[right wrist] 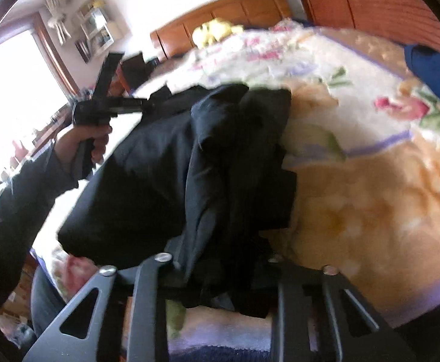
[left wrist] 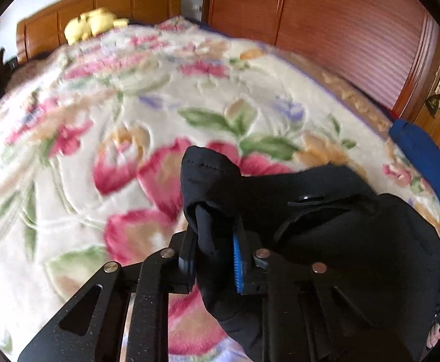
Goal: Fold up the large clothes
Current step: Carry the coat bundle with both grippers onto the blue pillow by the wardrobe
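a bedroom scene, seen from two cameras mounted on hand-held grippers. a bed is covered by a cream plush blanket with a large floral print in pink, green and peach (left wrist: 147,96). on it, near the foot of the bed, lies a black fabric garment (right wrist: 165,163), bunched and partly lifted.

in the left wrist view, the left gripper (left wrist: 212,259) — black metal with blue ribbed pads — is closed down to a narrow gap on a rolled fold of the black garment; the cloth fills the space between the pads and bulges out above them, showing a stitched hem. more of the garment trails off to the right, where a dark round button (left wrist: 306,198) sits by a flap.

in the right wrist view, the right gripper (right wrist: 220,274) has its fingers buried under a thick bundle of the same cloth. the pads themselves are hidden, but the fabric runs straight down between the nearly closed fingers, so it appears clamped. the picture is blurred.

to the left in that view, a person's hand (right wrist: 90,141) in a dark sleeve (right wrist: 14,205) grips the handle of the other gripper, which is raised above the blanket.

at the far end stand a brown wooden headboard (left wrist: 99,6) and a soft yellow plush toy (left wrist: 90,25). a reddish wooden wardrobe (left wrist: 325,24) runs beside the bed, and a blue cloth (left wrist: 425,157) lies at the blanket's edge.
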`<state>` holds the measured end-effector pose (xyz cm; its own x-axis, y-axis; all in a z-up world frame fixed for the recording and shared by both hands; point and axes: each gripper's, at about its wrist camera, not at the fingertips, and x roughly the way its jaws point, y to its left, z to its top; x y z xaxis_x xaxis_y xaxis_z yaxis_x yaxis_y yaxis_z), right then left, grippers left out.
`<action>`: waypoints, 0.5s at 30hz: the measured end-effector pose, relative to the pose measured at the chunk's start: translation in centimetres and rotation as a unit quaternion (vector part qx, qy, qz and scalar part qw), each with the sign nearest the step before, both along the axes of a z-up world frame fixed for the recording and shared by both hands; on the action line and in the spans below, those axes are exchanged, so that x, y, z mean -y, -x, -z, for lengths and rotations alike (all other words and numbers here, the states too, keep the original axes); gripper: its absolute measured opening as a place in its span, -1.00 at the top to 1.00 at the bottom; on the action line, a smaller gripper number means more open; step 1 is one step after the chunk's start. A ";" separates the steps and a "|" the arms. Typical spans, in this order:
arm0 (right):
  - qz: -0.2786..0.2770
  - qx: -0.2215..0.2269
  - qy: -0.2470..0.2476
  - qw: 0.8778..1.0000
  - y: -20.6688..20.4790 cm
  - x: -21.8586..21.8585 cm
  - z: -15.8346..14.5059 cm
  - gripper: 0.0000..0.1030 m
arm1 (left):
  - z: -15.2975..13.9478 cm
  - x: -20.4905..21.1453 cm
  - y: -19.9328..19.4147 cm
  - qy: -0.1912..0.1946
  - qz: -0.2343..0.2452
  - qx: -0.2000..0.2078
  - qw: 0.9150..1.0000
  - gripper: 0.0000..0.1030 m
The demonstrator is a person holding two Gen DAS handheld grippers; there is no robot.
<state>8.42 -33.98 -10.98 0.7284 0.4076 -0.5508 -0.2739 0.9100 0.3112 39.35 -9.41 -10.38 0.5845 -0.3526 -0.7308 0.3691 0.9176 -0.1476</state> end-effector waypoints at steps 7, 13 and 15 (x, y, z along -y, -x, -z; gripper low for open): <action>0.032 0.111 0.046 0.992 3.1 3.9 -6.5 0.67 | -7.4 3.4 2.9 0.008 0.012 0.077 0.997 0.67; 0.083 0.178 0.111 0.974 6.2 11.3 -13.6 0.67 | -13.6 10.5 3.9 0.028 0.052 0.134 0.989 0.68; 0.108 0.189 0.131 0.967 7.5 14.5 -15.8 0.67 | -15.6 13.5 4.0 0.035 0.074 0.148 0.986 0.68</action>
